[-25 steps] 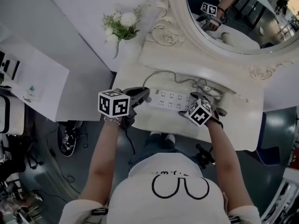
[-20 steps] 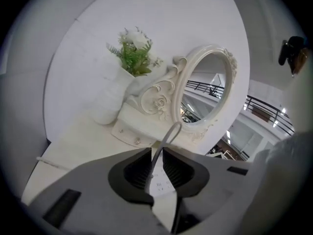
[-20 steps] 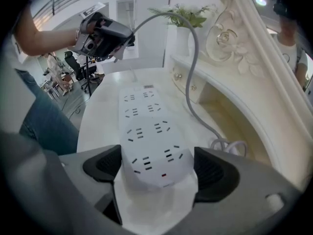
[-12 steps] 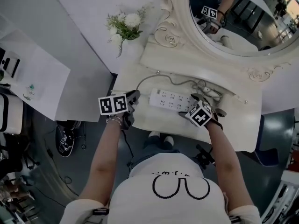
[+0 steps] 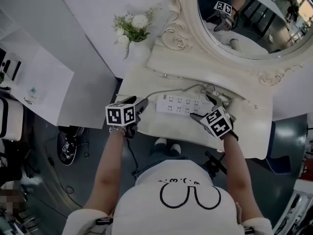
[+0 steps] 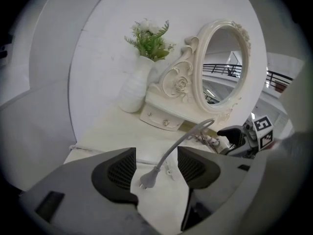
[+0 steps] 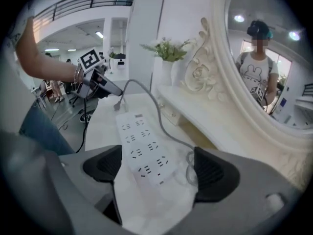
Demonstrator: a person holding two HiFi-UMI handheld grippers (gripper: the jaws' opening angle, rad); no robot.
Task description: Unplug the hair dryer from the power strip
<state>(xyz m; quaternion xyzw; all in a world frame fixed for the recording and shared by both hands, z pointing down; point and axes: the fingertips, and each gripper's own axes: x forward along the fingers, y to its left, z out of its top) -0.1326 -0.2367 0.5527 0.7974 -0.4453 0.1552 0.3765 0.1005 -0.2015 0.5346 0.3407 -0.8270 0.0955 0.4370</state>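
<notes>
The white power strip (image 5: 180,104) lies flat on the cream dressing table (image 5: 161,126), all its sockets bare (image 7: 142,148). The grey plug (image 6: 148,179) is out of the strip and sits loose between my left gripper's (image 6: 155,165) pads, prongs pointing down-left. Its cord (image 6: 186,138) arcs away to a coiled bundle (image 5: 218,95) by the strip's right end. These jaws have just been opening and stand open off the strip's left end (image 5: 141,105). My right gripper (image 5: 206,109) hovers open over the strip's right end (image 7: 156,168), pads clear of it.
A large oval mirror (image 5: 244,18) in an ornate white frame stands at the back, over a small drawer shelf (image 6: 164,121). A white vase of flowers (image 5: 131,31) stands at the back left. The table's front edge runs just below both grippers.
The left gripper has drawn back left and down from the strip's end and opened its jaws off the plug. The right gripper has lifted off the strip.
</notes>
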